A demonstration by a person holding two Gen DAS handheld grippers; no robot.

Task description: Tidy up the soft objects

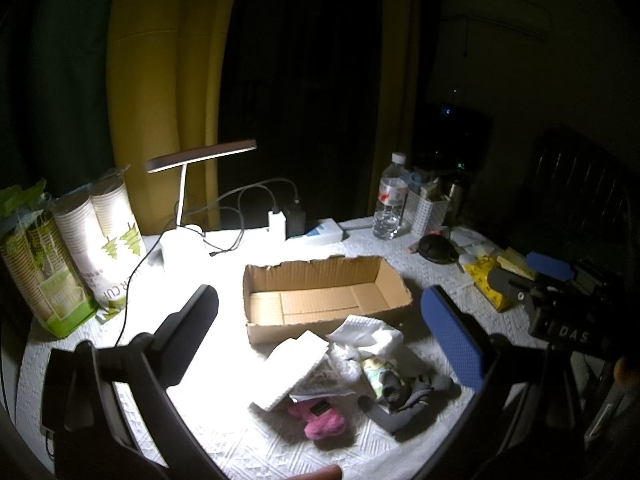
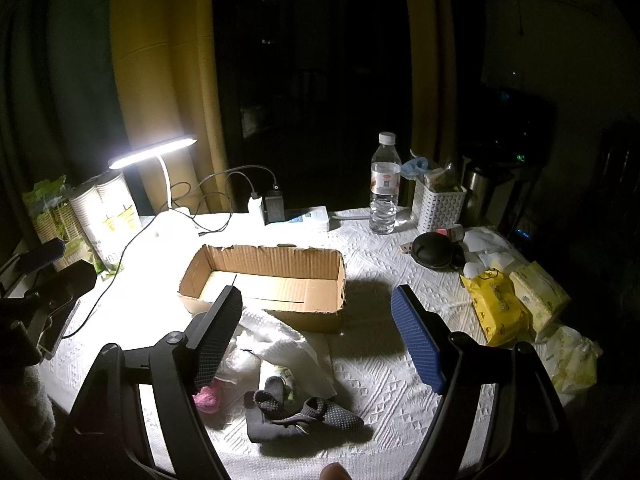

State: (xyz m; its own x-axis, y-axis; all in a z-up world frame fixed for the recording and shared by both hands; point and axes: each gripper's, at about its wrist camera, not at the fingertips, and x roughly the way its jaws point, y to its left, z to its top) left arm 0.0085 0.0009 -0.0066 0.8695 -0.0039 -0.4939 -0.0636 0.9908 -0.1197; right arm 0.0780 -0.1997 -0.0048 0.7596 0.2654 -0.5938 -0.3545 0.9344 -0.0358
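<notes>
1. Nearest in the right wrist view, the right claw (image 2: 316,344) hangs wide open and empty above the heap of soft things, its black finger over the heap's left side and its blue finger over bare cloth to the right. The left claw (image 1: 320,344) is likewise spread wide with nothing in it, framing the same heap from the other side.

2. The grey dotted sock (image 2: 304,414) lies at the near edge of the heap on the surface (image 2: 380,380), crumpled and partly folded on itself. I judge it light and limp; pinching a bunched fold near its middle should lift it whole, whereas a toe or cuff would leave it dangling.

3. The pink fuzzy item (image 1: 320,420) peeks from under the white cloths. It looks plush and squashy, easy to grip, but it is pinned under the pile, so pulling it may drag the others along.

4. The white textured cloth (image 2: 280,336) drapes over the heap's top, touching the box front. It looks thin and floppy, and is best taken at a raised ridge. A small printed pouch (image 1: 380,372) sits beneath; what it is made of I cannot tell.

5. Just behind the heap, the open cardboard box (image 2: 264,280) stands empty, the likely destination. Its torn rim could snag loose fabric.
</notes>
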